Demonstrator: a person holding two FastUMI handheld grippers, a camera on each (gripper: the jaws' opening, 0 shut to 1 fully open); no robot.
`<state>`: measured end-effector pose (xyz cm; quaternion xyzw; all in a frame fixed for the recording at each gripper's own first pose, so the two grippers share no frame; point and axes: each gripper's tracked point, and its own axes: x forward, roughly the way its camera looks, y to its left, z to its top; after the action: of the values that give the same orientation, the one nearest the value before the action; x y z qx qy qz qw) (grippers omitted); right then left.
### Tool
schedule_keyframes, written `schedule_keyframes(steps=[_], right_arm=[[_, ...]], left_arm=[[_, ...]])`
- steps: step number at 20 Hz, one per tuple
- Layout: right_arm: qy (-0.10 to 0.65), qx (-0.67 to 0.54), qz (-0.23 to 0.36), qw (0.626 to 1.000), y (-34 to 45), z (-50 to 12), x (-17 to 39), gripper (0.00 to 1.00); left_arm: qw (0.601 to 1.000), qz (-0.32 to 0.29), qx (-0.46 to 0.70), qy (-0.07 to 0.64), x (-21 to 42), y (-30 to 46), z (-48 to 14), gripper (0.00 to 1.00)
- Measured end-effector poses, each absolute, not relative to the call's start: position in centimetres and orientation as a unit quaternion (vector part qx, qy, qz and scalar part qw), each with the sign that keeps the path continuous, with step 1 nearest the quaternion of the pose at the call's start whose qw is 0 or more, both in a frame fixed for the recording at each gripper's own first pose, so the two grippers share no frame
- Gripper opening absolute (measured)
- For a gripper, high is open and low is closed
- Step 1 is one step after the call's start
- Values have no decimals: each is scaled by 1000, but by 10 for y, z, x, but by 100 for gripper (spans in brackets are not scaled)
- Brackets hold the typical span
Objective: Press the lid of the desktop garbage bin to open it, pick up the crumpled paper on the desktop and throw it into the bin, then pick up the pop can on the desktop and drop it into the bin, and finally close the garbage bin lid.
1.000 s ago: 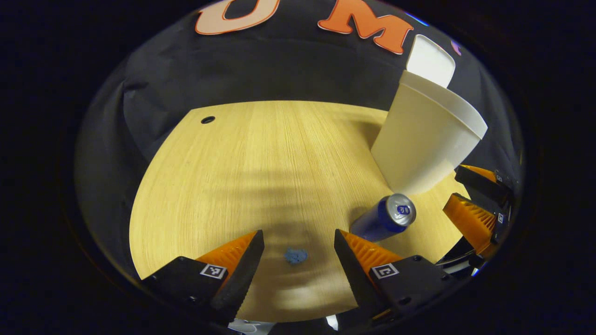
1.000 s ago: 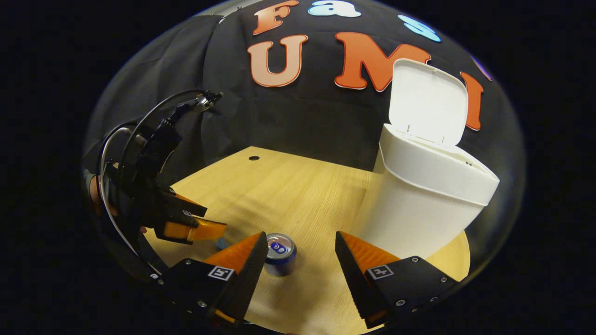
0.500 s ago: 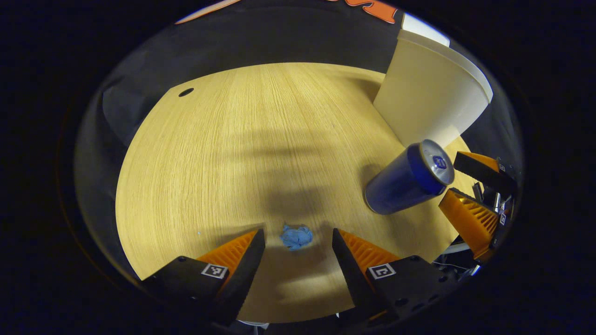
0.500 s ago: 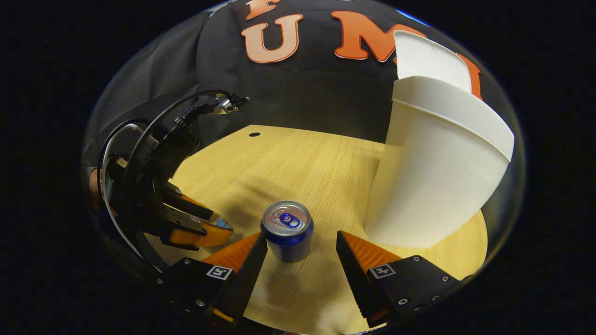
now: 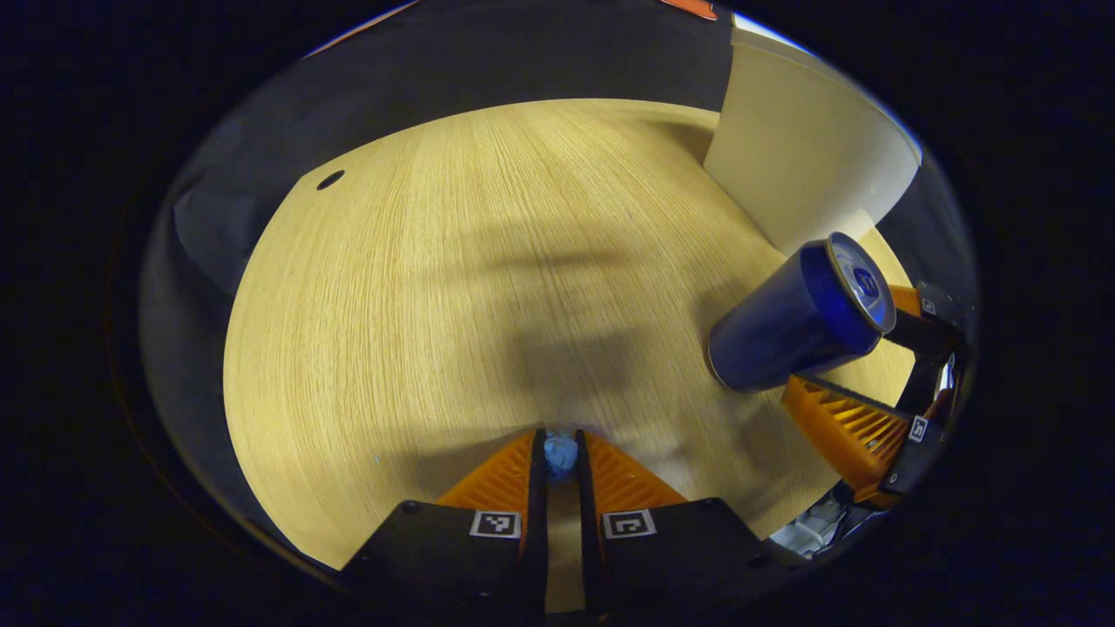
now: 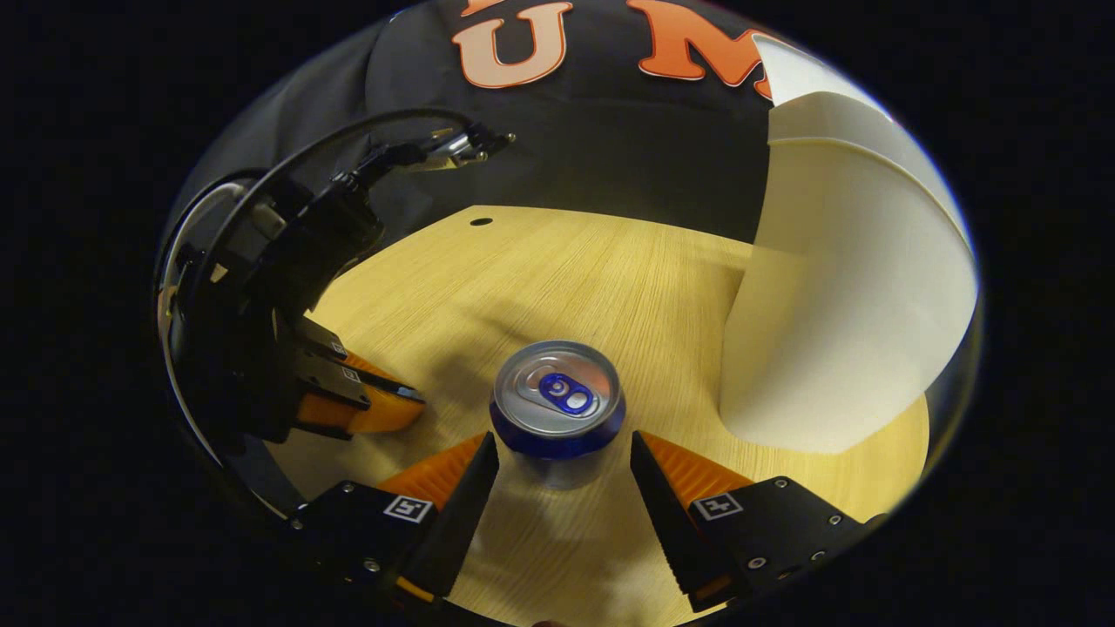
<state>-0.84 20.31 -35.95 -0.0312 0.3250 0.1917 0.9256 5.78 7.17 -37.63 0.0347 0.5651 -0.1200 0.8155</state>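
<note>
A small blue crumpled paper (image 5: 560, 455) rests low on the wooden desktop (image 5: 488, 261), and my left gripper (image 5: 560, 446) is shut on it, both fingers pressing its sides. A blue pop can (image 6: 557, 396) stands upright between the spread fingers of my right gripper (image 6: 564, 453), which is open around its lower body. The left gripper view has the same can (image 5: 797, 318) at right, with the right gripper (image 5: 880, 370) straddling it. The white bin (image 6: 854, 296) stands right of the can, its lid (image 6: 788, 74) raised. My left gripper (image 6: 366, 405) is left of the can.
The desktop (image 6: 592, 270) has a small round hole (image 6: 481, 221) near its far left corner, also seen as the hole (image 5: 330, 180). The bin's wall (image 5: 801, 148) rises close behind the can. Cables loop over the left gripper's body (image 6: 287, 261).
My left gripper has come down and shut on the blue paper. My right gripper has moved closer, so the can now sits between its open fingers.
</note>
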Motion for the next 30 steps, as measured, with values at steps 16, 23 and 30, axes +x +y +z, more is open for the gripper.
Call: schedule_keyframes(steps=[16, 23, 30], right_arm=[[324, -11, 209, 923, 208, -343, 10, 80], [306, -17, 215, 927, 197, -299, 7, 75], [278, -34, 220, 934, 164, -249, 9, 84]], left_arm=[[847, -81, -21, 524, 355, 182, -195, 20], [873, -73, -45, 480, 415, 252, -63, 17], [908, -69, -41, 412, 406, 171, -14, 17]])
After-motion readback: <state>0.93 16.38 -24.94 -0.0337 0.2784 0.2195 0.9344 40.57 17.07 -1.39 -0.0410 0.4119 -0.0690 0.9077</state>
